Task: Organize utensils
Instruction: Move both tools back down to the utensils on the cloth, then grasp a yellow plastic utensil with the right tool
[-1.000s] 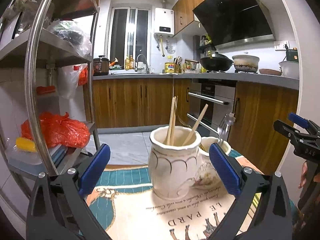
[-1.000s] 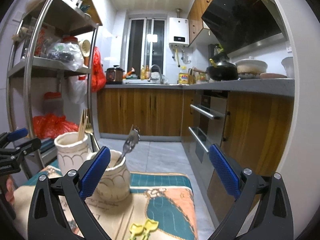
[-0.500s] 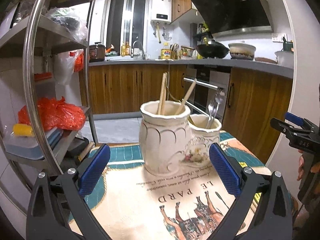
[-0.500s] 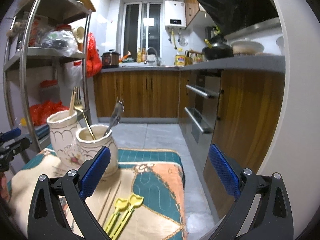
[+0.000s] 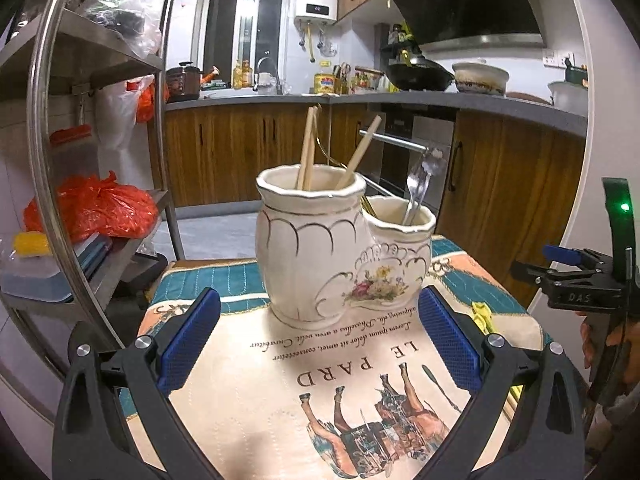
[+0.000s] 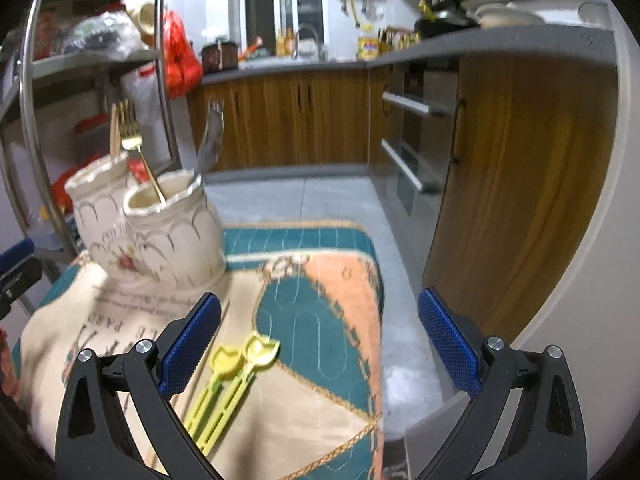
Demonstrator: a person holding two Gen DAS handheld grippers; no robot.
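Our right tool (image 6: 318, 346) has dipped toward the yellow spoons (image 6: 234, 376) on the desk, its fingers spread and empty. Our left tool (image 5: 318, 346), equally spread, has drawn back from the ceramic holder (image 5: 320, 256).

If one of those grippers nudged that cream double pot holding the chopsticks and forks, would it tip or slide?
The cream double pot looks like glazed ceramic, so probably heavy, rigid and breakable. Its two joined bodies give a broad base, so it would likely slide on the printed cloth rather than tip. The chopsticks would probably rattle.
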